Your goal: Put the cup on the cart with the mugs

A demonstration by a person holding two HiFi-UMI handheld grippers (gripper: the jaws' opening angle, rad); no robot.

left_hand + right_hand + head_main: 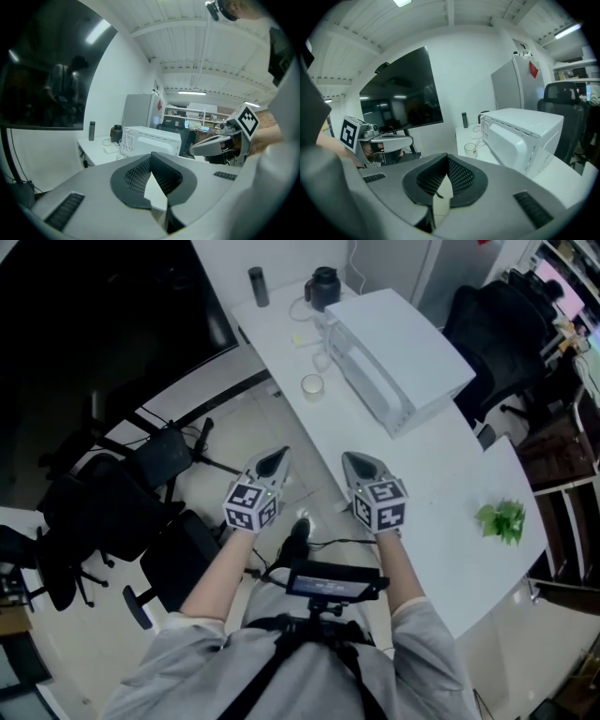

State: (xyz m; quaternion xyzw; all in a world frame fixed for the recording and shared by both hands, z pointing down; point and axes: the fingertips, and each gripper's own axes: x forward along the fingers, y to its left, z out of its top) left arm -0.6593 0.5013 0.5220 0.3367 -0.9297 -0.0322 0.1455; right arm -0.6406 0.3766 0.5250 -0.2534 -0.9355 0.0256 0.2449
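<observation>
A small clear cup (312, 384) stands on the white table (441, 474), just left of the microwave (398, 357); in the right gripper view the cup (470, 149) is ahead and slightly right of the jaws. My left gripper (274, 462) hovers over the floor beside the table edge, jaws shut and empty (151, 160). My right gripper (361, 465) is over the table's near part, well short of the cup, jaws shut and empty (446, 161). No cart or mugs are in view.
A dark bottle (258, 286) and a black kettle (323, 287) stand at the table's far end with white cables. A green plant sprig (502, 519) lies at the right. Black office chairs (103, 512) crowd the floor on the left; another chair (497, 343) stands behind the table.
</observation>
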